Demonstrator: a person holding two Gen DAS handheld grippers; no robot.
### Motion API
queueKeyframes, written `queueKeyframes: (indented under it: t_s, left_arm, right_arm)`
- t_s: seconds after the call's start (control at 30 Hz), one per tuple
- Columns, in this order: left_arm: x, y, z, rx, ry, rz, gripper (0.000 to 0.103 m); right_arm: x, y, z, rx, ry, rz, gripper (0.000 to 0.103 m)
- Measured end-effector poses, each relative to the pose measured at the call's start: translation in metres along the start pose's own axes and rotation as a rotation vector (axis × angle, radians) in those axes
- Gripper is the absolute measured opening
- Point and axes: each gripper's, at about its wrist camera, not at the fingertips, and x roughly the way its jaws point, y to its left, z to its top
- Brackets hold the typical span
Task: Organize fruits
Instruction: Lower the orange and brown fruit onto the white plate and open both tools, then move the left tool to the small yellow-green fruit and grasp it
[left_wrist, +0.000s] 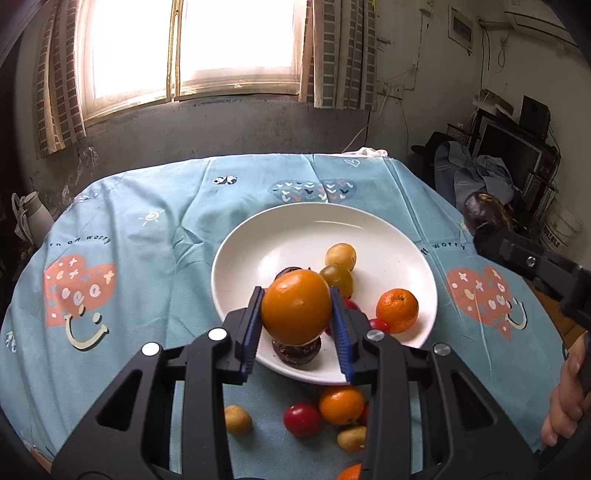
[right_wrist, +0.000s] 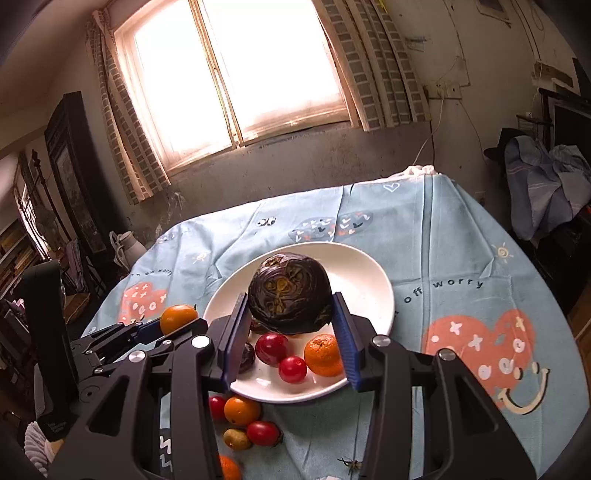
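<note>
My left gripper (left_wrist: 295, 295) is shut on a smooth orange fruit (left_wrist: 295, 314), held above the near part of a white plate (left_wrist: 295, 229). The plate holds two yellow-green fruits (left_wrist: 340, 256), a mandarin (left_wrist: 397, 310), small red fruits (left_wrist: 378, 325) and a dark one (left_wrist: 295, 352). My right gripper (right_wrist: 290, 297) is shut on a wrinkled dark purple fruit (right_wrist: 290, 291) above the same plate (right_wrist: 369, 266). The left wrist view shows the right gripper (left_wrist: 484, 229) at the right edge with that dark fruit (left_wrist: 480, 210) raised. The left gripper (right_wrist: 181, 325) with the orange fruit (right_wrist: 177, 317) shows left of the plate.
Loose fruits lie on the blue patterned tablecloth (left_wrist: 147, 295) in front of the plate: a red one (left_wrist: 301, 419), an orange one (left_wrist: 341, 404), yellow ones (left_wrist: 238, 419). A hand (left_wrist: 565, 398) shows at the right edge. An insect (right_wrist: 349, 464) sits on the cloth.
</note>
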Motion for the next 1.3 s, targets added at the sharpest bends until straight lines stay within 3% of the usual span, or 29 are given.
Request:
queueKeyframes:
  t_s: [0.17,0.27,0.33,0.4,0.43,0.63,0.73,0.8,1.0,1.07,1.17,1.3]
  left_arm:
    - [0.049,0.005,-0.011,0.002,0.08,0.015,0.035]
    - [0.06,0.008,-0.011,0.012,0.074,0.037,0.035]
    - [0.062,0.009,-0.01,0.009,0.072,0.027,0.043]
    - [0.062,0.01,-0.01,-0.006,0.063,0.014,0.062]
    - [0.062,0.009,-0.01,0.001,0.065,0.018,0.064]
    - [0.055,0.005,-0.014,0.039,0.059,0.049,0.077]
    - [0.035,0.007,-0.014,0.043,0.028,0.07,0.079]
    - [0.012,0.011,-0.016,0.038,-0.007,0.087,0.086]
    - [-0.046,0.038,-0.049,-0.011,-0.051,0.124,0.088]
    - [-0.054,0.047,-0.069,-0.028,-0.025,0.131,0.088]
    - [-0.052,0.057,-0.095,-0.032,0.023,0.166,0.088]
    - [-0.04,0.06,-0.1,-0.027,0.039,0.183,0.088]
  right_arm:
    - [0.057,-0.012,-0.014,0.004,0.108,-0.046,0.044]
    - [0.074,-0.017,-0.018,0.005,0.142,-0.049,0.045]
    - [0.081,-0.018,-0.02,0.011,0.153,-0.038,0.046]
    - [0.084,-0.017,-0.021,0.012,0.16,-0.033,0.055]
    - [0.083,-0.016,-0.022,0.01,0.151,-0.035,0.067]
    - [0.064,-0.014,-0.014,0.019,0.099,-0.031,0.068]
    - [0.038,-0.008,-0.007,0.037,0.055,0.003,0.068]
    - [0.015,-0.001,-0.005,0.032,0.019,0.026,0.069]
    - [-0.044,0.0,-0.042,0.059,-0.051,0.071,0.077]
    - [-0.049,-0.005,-0.062,0.077,-0.034,0.057,0.083]
    - [-0.045,-0.012,-0.082,0.103,0.037,0.047,0.084]
    - [-0.041,-0.013,-0.085,0.112,0.053,0.051,0.083]
